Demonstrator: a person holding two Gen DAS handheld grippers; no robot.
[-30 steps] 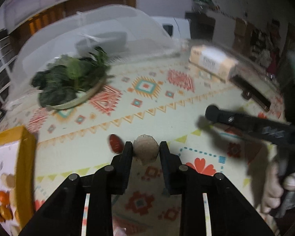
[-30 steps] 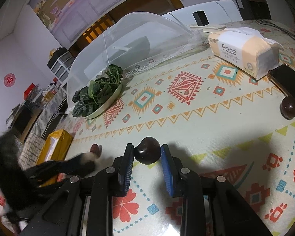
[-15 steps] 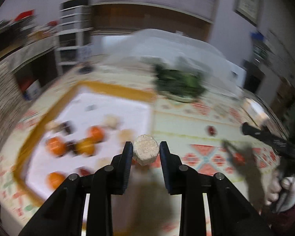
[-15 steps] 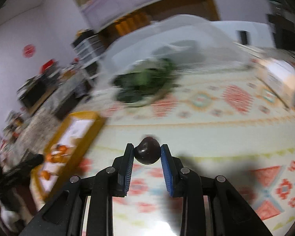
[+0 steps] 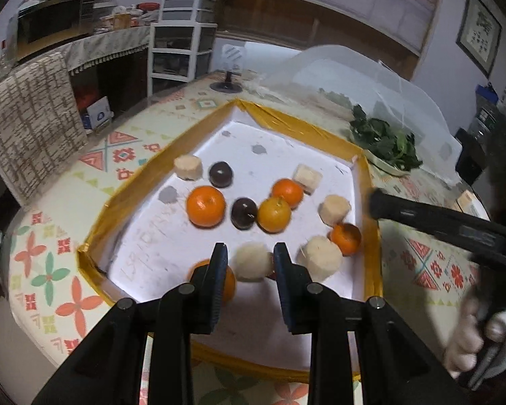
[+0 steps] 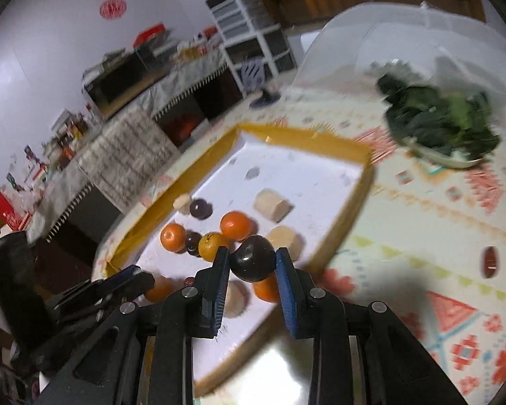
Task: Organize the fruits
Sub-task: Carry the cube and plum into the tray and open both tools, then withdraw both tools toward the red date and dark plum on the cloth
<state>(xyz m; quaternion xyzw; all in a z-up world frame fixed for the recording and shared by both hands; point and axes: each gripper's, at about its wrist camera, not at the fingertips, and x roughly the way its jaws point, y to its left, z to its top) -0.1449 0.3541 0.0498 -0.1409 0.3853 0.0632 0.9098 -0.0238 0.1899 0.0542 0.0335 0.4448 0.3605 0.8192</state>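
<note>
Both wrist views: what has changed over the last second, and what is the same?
The left gripper, shut on the pale beige fruit chunk, swung left from the patterned tablecloth to over the yellow-rimmed white tray. The right gripper, shut on the dark brown round fruit, followed to the tray's edge. Both grips held; nothing was let go. The small red fruit lies where it was.

The left wrist camera rides just behind the left gripper [image 5: 250,265] and looks steeply down, close over the near edge of the yellow-rimmed tray [image 5: 136,185], with the shelving beyond. The right wrist camera sits behind the right gripper [image 6: 252,263], farther out over the tray's right side, tilted and facing across it. Both views share the tray [image 6: 356,199], the oranges, the plate of greens [image 5: 386,146] and the mesh cover [image 6: 401,33].
</note>
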